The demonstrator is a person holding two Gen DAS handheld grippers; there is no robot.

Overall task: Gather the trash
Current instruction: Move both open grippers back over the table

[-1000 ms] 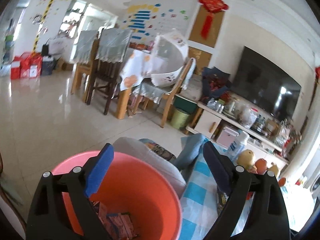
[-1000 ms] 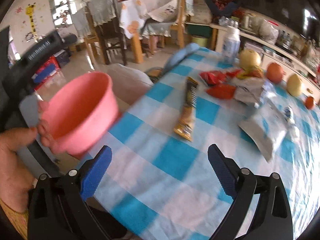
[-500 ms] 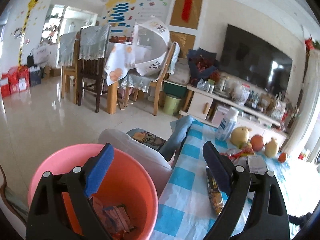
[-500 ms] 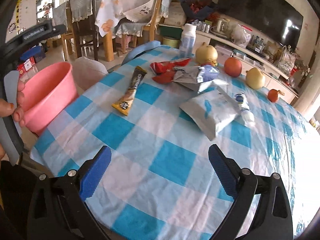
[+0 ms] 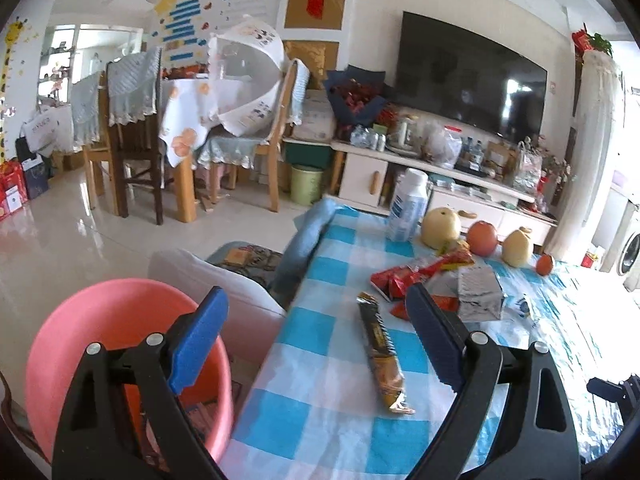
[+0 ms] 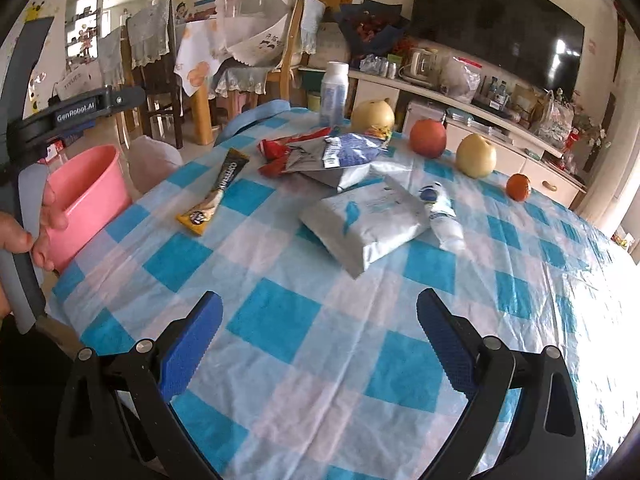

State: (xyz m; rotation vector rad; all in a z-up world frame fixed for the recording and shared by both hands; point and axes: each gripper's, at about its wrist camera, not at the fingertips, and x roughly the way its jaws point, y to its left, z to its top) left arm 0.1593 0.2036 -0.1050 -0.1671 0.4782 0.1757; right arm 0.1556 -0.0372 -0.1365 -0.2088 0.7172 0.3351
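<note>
Two views, and first the left wrist: my left gripper (image 5: 316, 336) hangs spread and empty, its left finger over the pink bucket (image 5: 100, 320) beside the table edge, kept there, I judge, so trash drops straight in. The yellow snack wrapper (image 5: 382, 356) lies between its fingers, ahead on the checked tablecloth (image 5: 320, 412). From the right wrist, my right gripper (image 6: 318, 340) also gapes with nothing in it; the wrapper (image 6: 216, 196) lies ahead to the left, the grey pouch (image 6: 366, 216) nearly straight ahead.
</note>
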